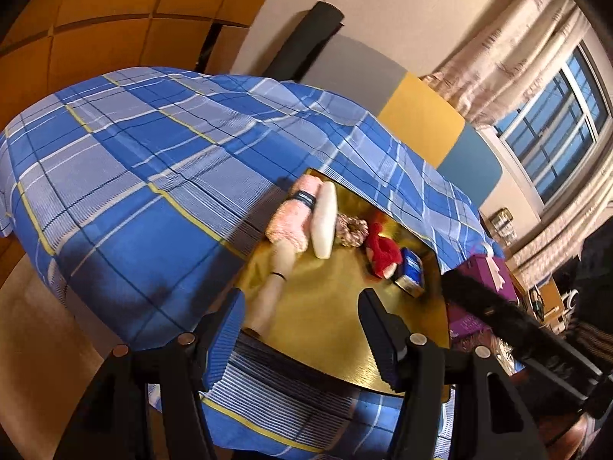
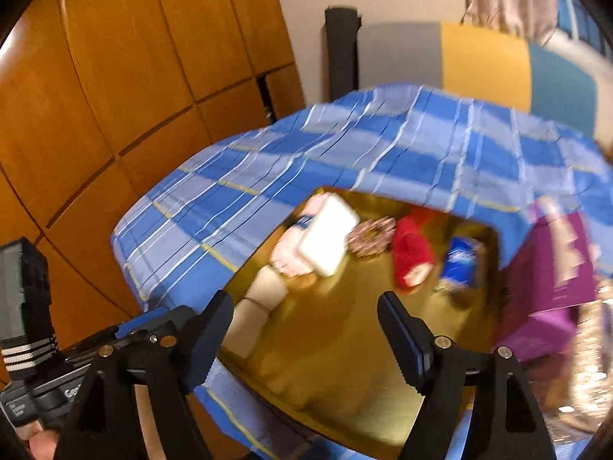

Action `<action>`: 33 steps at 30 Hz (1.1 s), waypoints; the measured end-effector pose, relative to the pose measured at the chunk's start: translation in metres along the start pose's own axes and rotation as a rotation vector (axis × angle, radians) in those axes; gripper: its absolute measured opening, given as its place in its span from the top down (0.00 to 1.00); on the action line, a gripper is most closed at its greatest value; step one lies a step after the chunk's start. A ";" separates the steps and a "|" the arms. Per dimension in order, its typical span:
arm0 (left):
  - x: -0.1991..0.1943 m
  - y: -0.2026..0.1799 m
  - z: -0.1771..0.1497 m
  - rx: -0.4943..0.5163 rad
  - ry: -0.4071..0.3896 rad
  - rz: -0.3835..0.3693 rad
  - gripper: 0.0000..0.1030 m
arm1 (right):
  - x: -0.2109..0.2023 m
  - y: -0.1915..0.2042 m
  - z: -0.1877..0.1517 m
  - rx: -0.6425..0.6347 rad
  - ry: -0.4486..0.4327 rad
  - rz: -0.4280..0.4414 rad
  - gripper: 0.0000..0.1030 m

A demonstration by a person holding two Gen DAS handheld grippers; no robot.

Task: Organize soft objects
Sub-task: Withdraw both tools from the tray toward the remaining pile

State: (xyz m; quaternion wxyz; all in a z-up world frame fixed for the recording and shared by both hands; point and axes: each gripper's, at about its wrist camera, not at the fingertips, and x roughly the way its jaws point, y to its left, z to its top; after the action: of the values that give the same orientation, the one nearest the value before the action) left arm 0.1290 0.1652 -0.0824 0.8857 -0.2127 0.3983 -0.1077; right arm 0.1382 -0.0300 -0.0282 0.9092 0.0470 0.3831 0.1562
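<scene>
Both tongs spread wide, nothing held: left gripper (image 1: 302,326) and right gripper (image 2: 306,329) hover over near edge of gold board (image 1: 329,318), aimed at the cluster, probably lining up a first pick. Soft items bunched at far end of board, just under fold of blue plaid cloth (image 1: 161,161): pink fuzzy roll (image 1: 293,216) with dark band, white oblong pad (image 1: 325,224) leaning across it, touching; patterned scrunchie (image 1: 351,227) just beside; red plush (image 1: 381,251) next. Blue box (image 1: 412,272) near plush, rigid-looking, likely not part of sorting. Pale tube-like piece (image 1: 274,283) runs from roll toward left gripper; identity unclear. Purple box (image 1: 482,272) off board's right, maybe destination, cannot tell. Right view motion-blurred. Nothing sorted yet, judging from pile.
</scene>
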 end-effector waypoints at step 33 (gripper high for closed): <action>0.034 -0.232 -0.107 0.556 0.299 -0.317 0.40 | -0.164 -0.374 -0.134 0.433 0.013 -0.637 0.24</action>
State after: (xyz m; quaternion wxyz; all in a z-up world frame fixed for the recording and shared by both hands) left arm 0.0663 -0.0843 -0.0612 0.8139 -0.0045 0.4412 -0.3780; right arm 0.0273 -0.4411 -0.0872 0.8788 0.1159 0.4082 -0.2182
